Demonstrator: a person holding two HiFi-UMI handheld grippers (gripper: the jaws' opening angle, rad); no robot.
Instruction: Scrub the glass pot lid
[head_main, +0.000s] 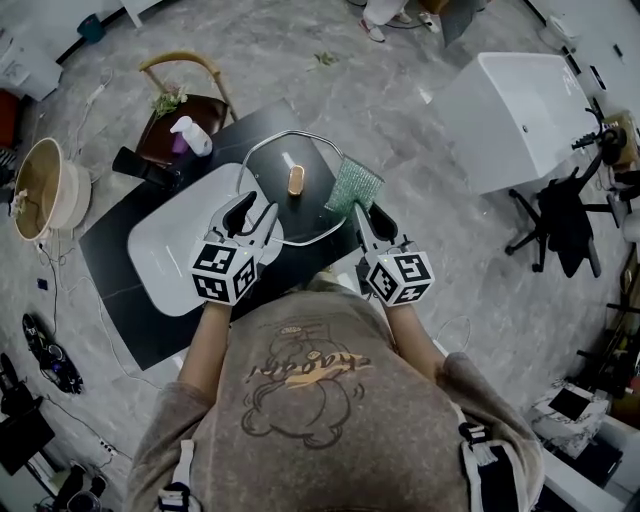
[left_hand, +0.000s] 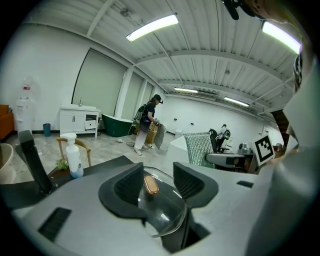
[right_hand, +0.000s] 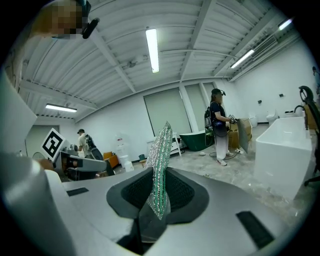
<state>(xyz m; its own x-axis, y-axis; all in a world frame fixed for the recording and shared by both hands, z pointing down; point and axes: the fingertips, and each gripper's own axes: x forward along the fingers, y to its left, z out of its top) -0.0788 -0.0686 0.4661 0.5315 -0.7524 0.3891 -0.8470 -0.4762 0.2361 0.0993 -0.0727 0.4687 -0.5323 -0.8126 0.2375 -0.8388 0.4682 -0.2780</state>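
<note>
Lid (head_main: 300, 215) sits between parted left tool (head_main: 255, 213); right tool (head_main: 369, 216) pinches scourer (head_main: 353, 186).

No text, label or number is legible.

The glass pot lid (head_main: 315, 210), clear with a metal rim and a tan knob (head_main: 296, 180), sits knob-up, partly over the white tray (head_main: 170, 240). A sparkly green scouring pad (head_main: 353, 186) is at its right rim.
</note>
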